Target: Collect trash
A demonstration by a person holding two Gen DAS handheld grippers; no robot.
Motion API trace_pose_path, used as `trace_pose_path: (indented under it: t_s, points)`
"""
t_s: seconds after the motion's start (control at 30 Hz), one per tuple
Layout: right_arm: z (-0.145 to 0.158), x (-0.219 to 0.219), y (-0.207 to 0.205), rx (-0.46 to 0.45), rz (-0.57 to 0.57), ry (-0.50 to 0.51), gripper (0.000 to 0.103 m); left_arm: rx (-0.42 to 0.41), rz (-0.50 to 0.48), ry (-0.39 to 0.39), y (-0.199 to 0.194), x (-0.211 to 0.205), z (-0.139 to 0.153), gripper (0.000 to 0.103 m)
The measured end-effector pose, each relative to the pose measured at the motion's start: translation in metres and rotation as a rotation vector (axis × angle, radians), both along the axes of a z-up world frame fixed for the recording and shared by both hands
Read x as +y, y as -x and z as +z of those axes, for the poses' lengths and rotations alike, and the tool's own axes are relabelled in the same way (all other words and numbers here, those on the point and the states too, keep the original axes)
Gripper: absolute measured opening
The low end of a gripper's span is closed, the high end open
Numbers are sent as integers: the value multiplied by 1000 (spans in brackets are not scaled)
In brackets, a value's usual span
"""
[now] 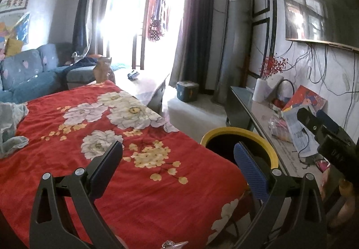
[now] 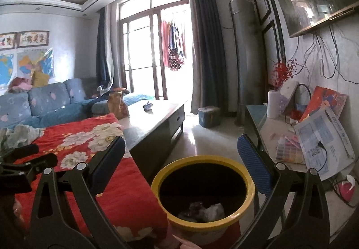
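A yellow-rimmed trash bin (image 2: pixel 203 190) with a dark inside stands beside the table covered by a red flowered cloth (image 1: pixel 125 159). Crumpled trash (image 2: pixel 206 209) lies at its bottom. My right gripper (image 2: pixel 180 159) is open and empty, held just above the bin's mouth. My left gripper (image 1: pixel 178 162) is open and empty over the red cloth's right part; the bin (image 1: pixel 240 143) shows behind its right finger. The right gripper (image 1: pixel 325 134) shows at the right of the left wrist view. A small shiny wrapper (image 1: pixel 174 244) peeks at the bottom edge.
A light cloth (image 1: pixel 11 127) lies on the red table's left. A long coffee table (image 2: pixel 154 121) stands behind. A side counter (image 2: pixel 291 143) on the right holds papers, a paper roll and a red box. A blue sofa (image 2: pixel 44 105) is at the left.
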State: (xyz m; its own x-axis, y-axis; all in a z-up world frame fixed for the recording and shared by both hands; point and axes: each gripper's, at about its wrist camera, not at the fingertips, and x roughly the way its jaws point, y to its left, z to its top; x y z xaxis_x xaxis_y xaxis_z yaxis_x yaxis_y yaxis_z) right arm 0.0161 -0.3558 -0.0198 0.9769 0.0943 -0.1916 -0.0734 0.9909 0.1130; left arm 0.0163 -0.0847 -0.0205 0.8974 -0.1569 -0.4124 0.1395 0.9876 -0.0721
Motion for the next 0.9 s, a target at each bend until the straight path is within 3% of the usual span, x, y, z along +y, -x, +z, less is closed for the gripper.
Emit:
trace_pose_path:
  t_s: [0.9]
  points:
    - [-1,6,0,0,16,13,92,-7,22,5,1,3,4,97]
